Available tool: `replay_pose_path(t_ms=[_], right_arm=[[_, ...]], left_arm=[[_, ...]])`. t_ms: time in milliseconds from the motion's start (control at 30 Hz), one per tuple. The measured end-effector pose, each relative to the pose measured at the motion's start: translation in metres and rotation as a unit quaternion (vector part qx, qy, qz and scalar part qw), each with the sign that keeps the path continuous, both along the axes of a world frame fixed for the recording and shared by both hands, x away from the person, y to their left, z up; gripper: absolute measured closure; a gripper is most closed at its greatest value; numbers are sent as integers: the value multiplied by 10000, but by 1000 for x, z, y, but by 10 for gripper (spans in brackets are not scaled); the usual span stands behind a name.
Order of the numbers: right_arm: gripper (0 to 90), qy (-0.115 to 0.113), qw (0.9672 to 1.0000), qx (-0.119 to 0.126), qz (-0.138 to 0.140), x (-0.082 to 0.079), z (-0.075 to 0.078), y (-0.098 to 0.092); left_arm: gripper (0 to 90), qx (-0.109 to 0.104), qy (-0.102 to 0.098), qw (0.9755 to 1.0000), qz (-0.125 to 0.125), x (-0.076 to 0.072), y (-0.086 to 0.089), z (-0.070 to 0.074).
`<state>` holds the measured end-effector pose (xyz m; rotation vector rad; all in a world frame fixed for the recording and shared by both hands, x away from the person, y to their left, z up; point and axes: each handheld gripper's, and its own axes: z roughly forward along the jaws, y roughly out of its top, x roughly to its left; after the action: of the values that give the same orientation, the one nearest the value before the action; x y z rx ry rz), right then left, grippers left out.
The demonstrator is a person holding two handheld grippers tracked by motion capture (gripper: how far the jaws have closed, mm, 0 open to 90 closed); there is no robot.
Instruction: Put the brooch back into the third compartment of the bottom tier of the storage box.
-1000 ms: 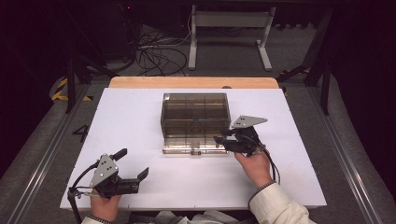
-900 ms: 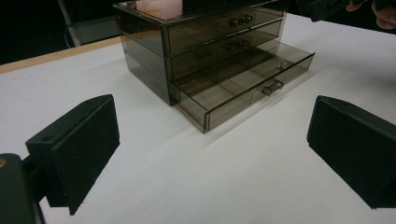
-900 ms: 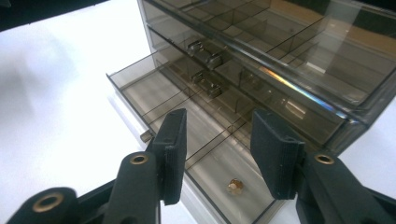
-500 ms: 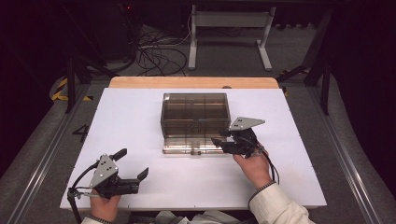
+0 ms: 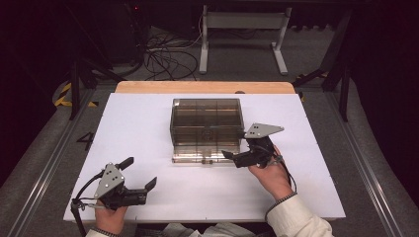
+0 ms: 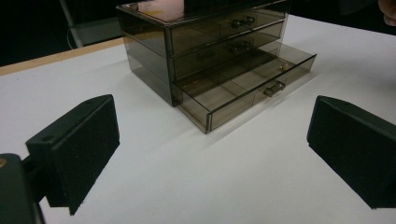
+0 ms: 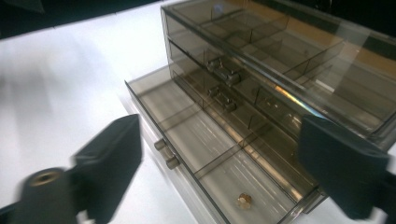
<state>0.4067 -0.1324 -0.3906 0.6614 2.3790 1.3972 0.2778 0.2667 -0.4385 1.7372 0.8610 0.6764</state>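
Note:
A smoky clear drawer box [image 5: 207,118] stands mid-table with three drawers. Its bottom drawer [image 5: 203,158] is pulled out toward me. A small brass-coloured piece [image 7: 243,200] lies in that drawer's right compartment, and shows as a tiny glint [image 6: 280,66] in the left gripper view. My right gripper [image 5: 236,148] hovers open at the drawer's right front corner, its jaws spread over the open drawer [image 7: 219,154]. My left gripper [image 5: 141,172] rests open near the table's front left, aimed at the box [image 6: 205,42] from a distance, with nothing between its jaws.
The white table top [image 5: 138,123] has a wooden strip [image 5: 205,87] along its far edge. Cables [image 5: 163,49] and a metal stand [image 5: 242,29] lie on the floor beyond. The two upper drawers [image 7: 224,74] are pushed in.
My right gripper has shifted slightly left and toward me along the open drawer's front. The left gripper and the drawer box have not moved.

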Motion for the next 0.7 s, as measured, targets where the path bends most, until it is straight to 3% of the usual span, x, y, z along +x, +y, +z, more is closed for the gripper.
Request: replay_pose_path(t_ms=[367, 500, 700], right_arm=[[45, -354, 9993, 84, -7, -17, 20, -15], [28, -353, 9992, 195, -61, -19, 22, -28], [21, -452, 9988, 123, -152, -25, 20, -46]], left_arm=[[33, -22, -13, 10000, 9, 1, 2, 1], [33, -18, -11, 10000, 11, 1, 2, 1], [33, -33, -9, 10000, 32, 1, 1, 1]])
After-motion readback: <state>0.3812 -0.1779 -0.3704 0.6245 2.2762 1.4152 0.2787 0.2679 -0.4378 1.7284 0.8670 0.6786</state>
